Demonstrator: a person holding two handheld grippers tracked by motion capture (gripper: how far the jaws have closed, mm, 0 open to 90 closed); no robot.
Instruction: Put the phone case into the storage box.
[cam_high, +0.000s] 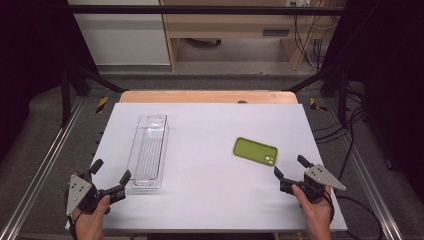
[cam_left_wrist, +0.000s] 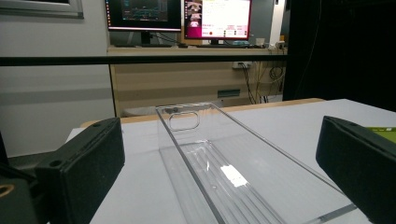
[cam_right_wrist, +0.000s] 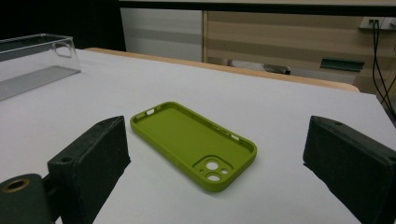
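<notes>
A green phone case lies open side up on the white table, right of the middle; in the right gripper view the phone case lies just beyond the jaws. My right gripper stands open near the front right, a little short of it, holding nothing. A long clear plastic bin lies lengthwise on the left half. My left gripper stands open at the front left, just before the bin's near end; the bin stretches away between its wide jaws.
A wooden edge borders the table's far side. Metal rails run along both sides. Cables lie on the floor at the right. Monitors stand on a desk beyond.
</notes>
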